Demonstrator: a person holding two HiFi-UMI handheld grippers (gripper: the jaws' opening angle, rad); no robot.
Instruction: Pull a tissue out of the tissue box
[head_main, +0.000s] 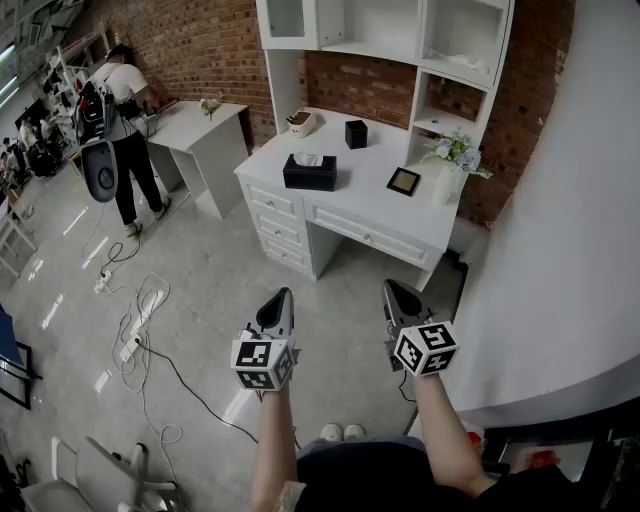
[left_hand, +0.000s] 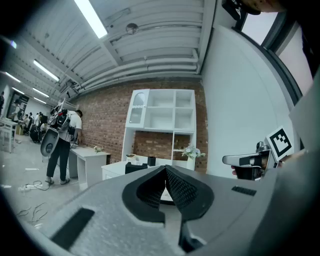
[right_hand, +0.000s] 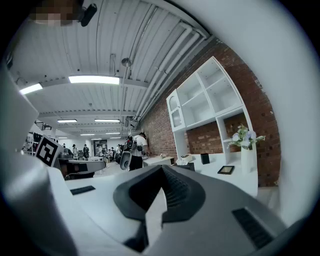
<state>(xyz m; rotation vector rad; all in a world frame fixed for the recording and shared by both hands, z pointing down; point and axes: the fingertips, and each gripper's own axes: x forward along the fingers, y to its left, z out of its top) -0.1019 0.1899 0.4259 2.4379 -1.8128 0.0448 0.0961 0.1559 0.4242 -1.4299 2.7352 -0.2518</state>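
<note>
The black tissue box (head_main: 310, 172) stands on the white desk (head_main: 370, 200) across the room, with a white tissue sticking out of its top. Both grippers hang in the air over the floor, well short of the desk, and point toward it. My left gripper (head_main: 284, 294) is shut with nothing between its pads. My right gripper (head_main: 391, 287) is also shut and empty. In the left gripper view the jaws (left_hand: 165, 168) meet at the tip, with the tissue box (left_hand: 136, 168) small and far behind them. Past the closed jaws (right_hand: 162, 168) in the right gripper view, the box (right_hand: 186, 166) is again distant.
On the desk also stand a small black box (head_main: 356, 133), a picture frame (head_main: 404, 181), a flower vase (head_main: 448, 172) and a basket (head_main: 300, 122). A person (head_main: 120, 110) stands at a second desk (head_main: 200, 125) far left. Cables (head_main: 135, 320) trail over the floor. A white curved wall (head_main: 560, 220) rises on the right.
</note>
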